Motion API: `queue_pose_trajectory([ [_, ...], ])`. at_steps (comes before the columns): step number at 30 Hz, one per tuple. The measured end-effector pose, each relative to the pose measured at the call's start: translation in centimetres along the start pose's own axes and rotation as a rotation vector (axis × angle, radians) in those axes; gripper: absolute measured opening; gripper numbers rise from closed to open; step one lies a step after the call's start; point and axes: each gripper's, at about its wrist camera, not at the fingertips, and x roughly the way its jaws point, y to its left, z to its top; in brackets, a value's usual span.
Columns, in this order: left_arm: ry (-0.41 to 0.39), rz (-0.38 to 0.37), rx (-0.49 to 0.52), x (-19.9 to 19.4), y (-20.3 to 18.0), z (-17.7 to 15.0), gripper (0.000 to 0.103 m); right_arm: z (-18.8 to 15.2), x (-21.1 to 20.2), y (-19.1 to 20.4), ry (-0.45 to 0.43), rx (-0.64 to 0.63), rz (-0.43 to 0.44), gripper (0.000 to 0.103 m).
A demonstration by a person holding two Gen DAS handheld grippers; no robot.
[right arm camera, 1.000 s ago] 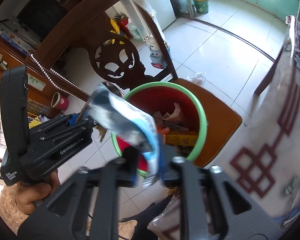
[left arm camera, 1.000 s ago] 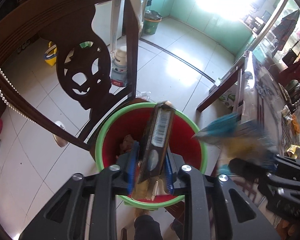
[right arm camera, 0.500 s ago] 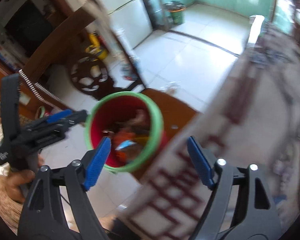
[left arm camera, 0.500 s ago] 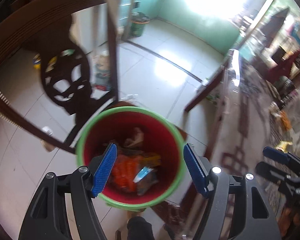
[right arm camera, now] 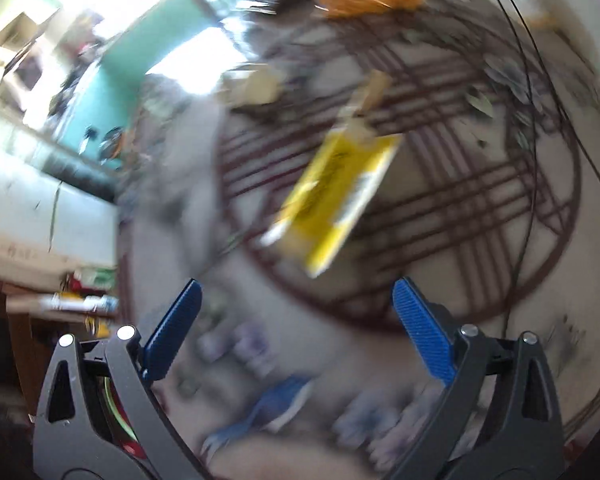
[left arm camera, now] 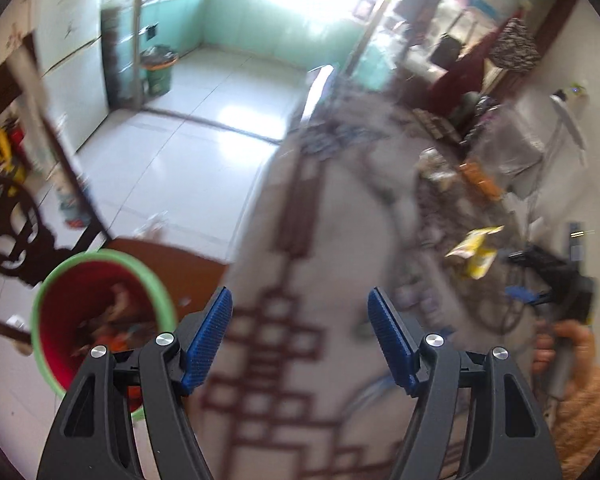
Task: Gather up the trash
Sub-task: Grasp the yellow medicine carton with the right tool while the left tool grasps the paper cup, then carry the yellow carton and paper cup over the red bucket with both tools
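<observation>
Both grippers are empty now, where a second ago each carried a piece of trash over the bin. The left gripper held a dark wrapper and the right gripper a blue-and-white packet; both loads are gone from the jaws, most likely dropped into the bin. The left jaws stand well apart with nothing between them. The right jaws have just been opening and now gape wide, also bare. Both views have swung off the bin and over the patterned tablecloth — so this reads as the turn back for more trash.

The red bin with the green rim sits at the lower left of the left view, on the floor beside the table. It holds a heap of wrappers, orange and pale scraps among them, though blur hides which is which.

The likeliest next piece is the yellow packet, lying flat on the cloth ahead of the right gripper. It also shows far right in the left view.
</observation>
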Motion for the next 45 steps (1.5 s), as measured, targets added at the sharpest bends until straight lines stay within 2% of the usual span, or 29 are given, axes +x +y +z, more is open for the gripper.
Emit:
queue_pose_trajectory([
  [4, -0.031, -0.034, 0.018, 0.2, -5.4, 1.7, 0.069, 2.4, 3.9, -1.3, 0.041, 0.023, 0.015, 0.095],
  [6, -0.046, -0.024, 0.023, 0.8, -8.1, 2.4, 0.074, 3.2, 5.4, -1.0, 0.070, -0.012, 0.015, 0.095],
  [8, -0.045, -0.017, 0.030, 1.7, -10.1, 2.9, 0.074, 3.9, 6.7, -0.7, 0.094, -0.074, 0.022, 0.094],
  [9, -0.038, -0.012, 0.039, 2.5, -11.5, 3.4, 0.074, 4.0, 6.9, -0.3, 0.077, -0.121, 0.012, 0.091],
  [11, -0.031, -0.004, 0.051, 3.8, -13.4, 4.3, 0.074, 4.1, 7.0, 0.3, 0.058, -0.216, 0.007, 0.069],
  [12, -0.033, 0.001, 0.055, 4.9, -14.7, 5.1, 0.074, 4.2, 7.1, 0.3, 0.061, -0.235, 0.024, 0.066],
  [14, -0.028, -0.001, 0.049, 6.8, -16.5, 6.6, 0.074, 4.6, 6.8, -0.4, 0.078, -0.245, 0.077, 0.050],
  [16, -0.014, -0.013, 0.030, 9.9, -18.7, 8.4, 0.075, 5.2, 6.1, -1.5, 0.078, -0.235, 0.114, 0.043],
  [19, 0.011, -0.008, 0.010, 15.4, -21.6, 11.2, 0.075, 5.6, 4.0, -4.5, 0.048, -0.237, 0.149, 0.042],
  [21, 0.032, 0.000, 0.005, 19.4, -23.5, 12.8, 0.075, 5.3, 2.7, -6.2, 0.033, -0.249, 0.140, 0.042],
  [25, 0.094, 0.057, -0.019, 27.3, -26.2, 15.4, 0.075, 4.4, 0.9, -9.0, 0.013, -0.225, 0.137, 0.042],
  [28, 0.120, 0.112, -0.039, 31.4, -26.7, 16.3, 0.075, 4.4, 0.0, -10.7, -0.008, -0.197, 0.130, 0.042],
  [29, 0.136, 0.105, -0.052, 32.5, -26.6, 16.4, 0.083, 4.6, -0.4, -11.3, -0.015, -0.192, 0.128, 0.042],
  [30, 0.141, 0.093, -0.063, 33.0, -26.5, 16.3, 0.084, 4.5, -0.7, -11.7, -0.021, -0.188, 0.125, 0.042],
  [31, 0.156, 0.102, -0.072, 33.7, -26.5, 16.3, 0.079, 4.6, -0.9, -12.1, -0.025, -0.187, 0.123, 0.042],
  [32, 0.179, 0.135, -0.061, 34.2, -26.6, 16.1, 0.061, 4.6, -1.2, -12.3, -0.032, -0.186, 0.117, 0.042],
  [33, 0.188, 0.151, -0.035, 34.4, -26.8, 15.8, 0.051, 4.6, -1.5, -12.5, -0.037, -0.185, 0.116, 0.042],
  [34, 0.174, 0.148, -0.002, 34.1, -27.1, 15.6, 0.048, 4.7, -1.8, -12.9, -0.041, -0.184, 0.116, 0.042],
  [36, 0.199, 0.113, 0.035, 33.8, -27.4, 15.1, 0.047, 4.9, -1.9, -12.6, -0.048, -0.183, 0.123, 0.042],
  [38, 0.177, 0.095, 0.054, 32.2, -27.4, 14.8, 0.047, 4.9, -2.1, -12.0, -0.057, -0.190, 0.129, 0.042],
  [45, 0.044, 0.002, 0.204, 20.8, -26.2, 11.2, 0.048, 4.1, -2.9, -8.0, -0.082, -0.252, 0.155, 0.042],
])
